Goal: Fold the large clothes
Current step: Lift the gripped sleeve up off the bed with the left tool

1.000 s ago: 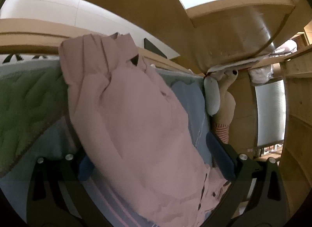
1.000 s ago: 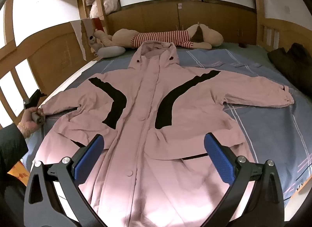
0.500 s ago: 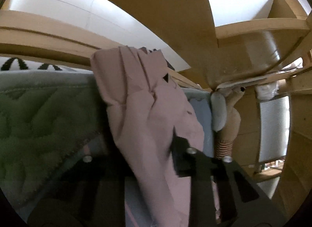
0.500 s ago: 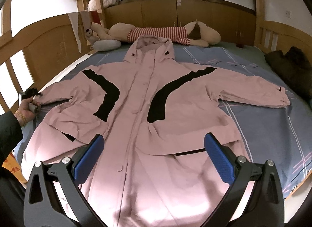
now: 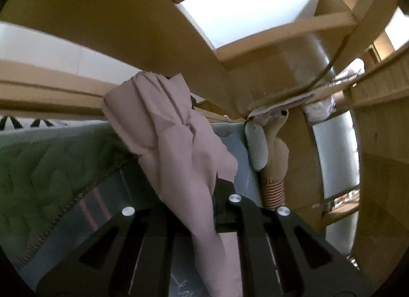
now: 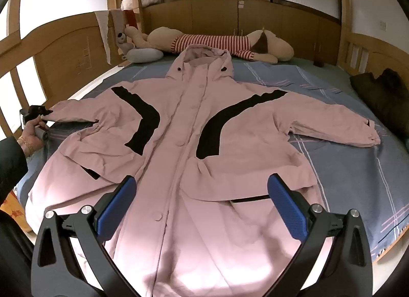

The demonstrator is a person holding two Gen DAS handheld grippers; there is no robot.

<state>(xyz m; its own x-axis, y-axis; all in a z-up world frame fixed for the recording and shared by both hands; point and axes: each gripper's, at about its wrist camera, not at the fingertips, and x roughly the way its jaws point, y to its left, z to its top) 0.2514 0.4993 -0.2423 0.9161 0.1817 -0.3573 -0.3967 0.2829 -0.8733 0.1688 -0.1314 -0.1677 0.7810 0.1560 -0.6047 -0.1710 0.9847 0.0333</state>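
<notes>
Hand: the person's left hand [image 6: 32,134] is sitting at the far left edge of the bed [image 6: 358,169], dark sleeve [image 6: 11,161] coming in from below.
Left gripper: the left gripper [image 5: 204,194] is clamped on the cuff [image 5: 163,123]; its jaws have just been closing and pink fabric is bunching between them.
Left sleeve: it is stretching out sideways from the coat's body toward that hand, the cuff end raised a little off the sheet.
Coat: the pink coat [image 6: 184,143] is lying face up, spread flat across the middle of the bed.
Long axis: it is running from the hem, nearest the right camera, straight away to the hood [image 6: 204,59], which is pointing at the headboard.
Toy: a plush dog [image 6: 209,41] in a striped top is lying across the bed just beyond the hood.
Right gripper: the right gripper [image 6: 202,207] is hovering over the hem, blue pads [image 6: 286,207] wide apart and holding nothing.
Right sleeve: it is reaching out flat toward the right edge, cuff lying on the blue sheet.
Dark clothes: a dark heap [image 6: 381,92] is sitting at the far right.
</notes>
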